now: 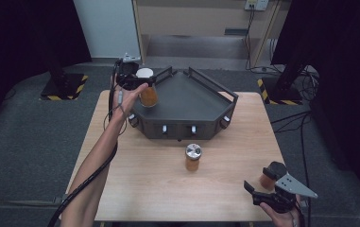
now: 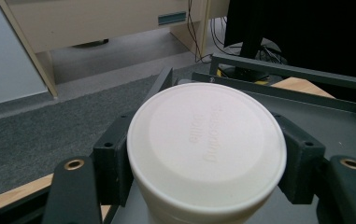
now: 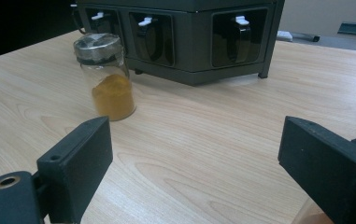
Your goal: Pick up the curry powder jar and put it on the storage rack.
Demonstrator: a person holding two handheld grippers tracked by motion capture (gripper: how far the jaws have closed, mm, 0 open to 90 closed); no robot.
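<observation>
White-lidded clear jar of orange powder [image 1: 147,91] sits clamped between the left tongs [image 1: 131,78], their black jaws pressed against both sides of its lid, at the far left corner of the dark grey angular tray rack [image 1: 187,101]. In the left gripper view the round white lid [image 2: 207,147] lies between the jaws, over the rack's floor. Near the rack's front, a second glass jar with a silver lid and orange powder [image 1: 192,157] stands upright on the light wooden table [image 1: 140,184], apart from both tongs. Right tongs [image 1: 263,182] hover at the near right corner, jaws spread wide and empty.
</observation>
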